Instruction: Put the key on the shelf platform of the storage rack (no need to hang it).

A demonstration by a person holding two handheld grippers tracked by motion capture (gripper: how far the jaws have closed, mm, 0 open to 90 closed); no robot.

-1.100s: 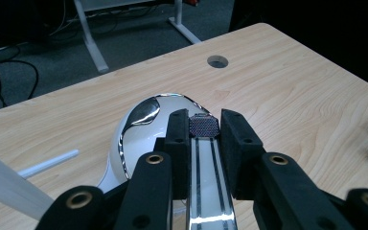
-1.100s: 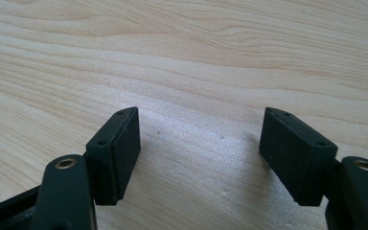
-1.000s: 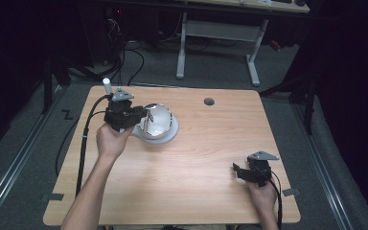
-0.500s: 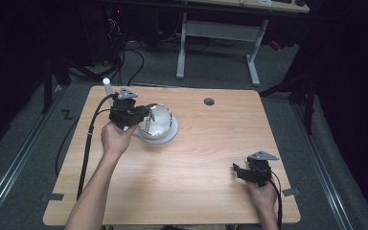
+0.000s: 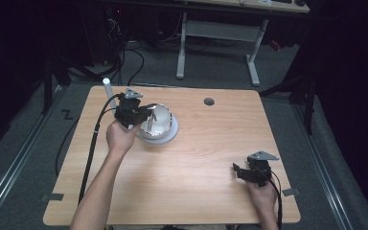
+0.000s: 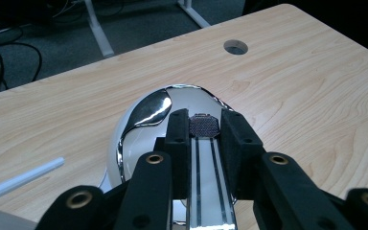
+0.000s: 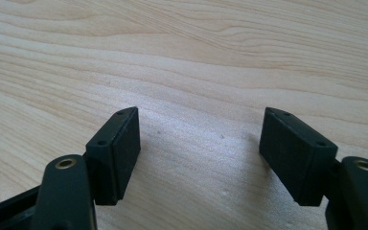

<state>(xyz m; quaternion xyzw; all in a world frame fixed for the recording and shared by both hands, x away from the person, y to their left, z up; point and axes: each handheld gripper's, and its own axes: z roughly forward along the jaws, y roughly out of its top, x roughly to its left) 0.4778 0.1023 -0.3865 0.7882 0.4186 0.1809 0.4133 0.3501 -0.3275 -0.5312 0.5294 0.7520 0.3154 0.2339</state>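
Note:
A shiny metal bowl [image 5: 159,120] rests on a white plate [image 5: 171,137] at the table's far left. My left gripper [image 5: 146,115] is at the bowl's left rim. In the left gripper view its jaws [image 6: 205,122] are shut on a flat polished metal handle [image 6: 206,163] with two dark stripes, which runs toward the bowl [image 6: 139,139]. I cannot tell what the handle belongs to. My right gripper [image 5: 237,171] rests near the table's front right corner. It stands open [image 7: 199,129] over bare wood, nothing between its pads.
A white rod [image 5: 108,88] stands upright just left of the left gripper, also seen as a white rod [image 6: 19,177] at the lower left. A round cable hole [image 5: 209,101] lies right of the bowl at the far edge. Black cables trail off the table's left side.
My left gripper has shifted slightly and sunk toward the table, and the bowl looks less tilted on its plate. The right gripper has stayed where it was.

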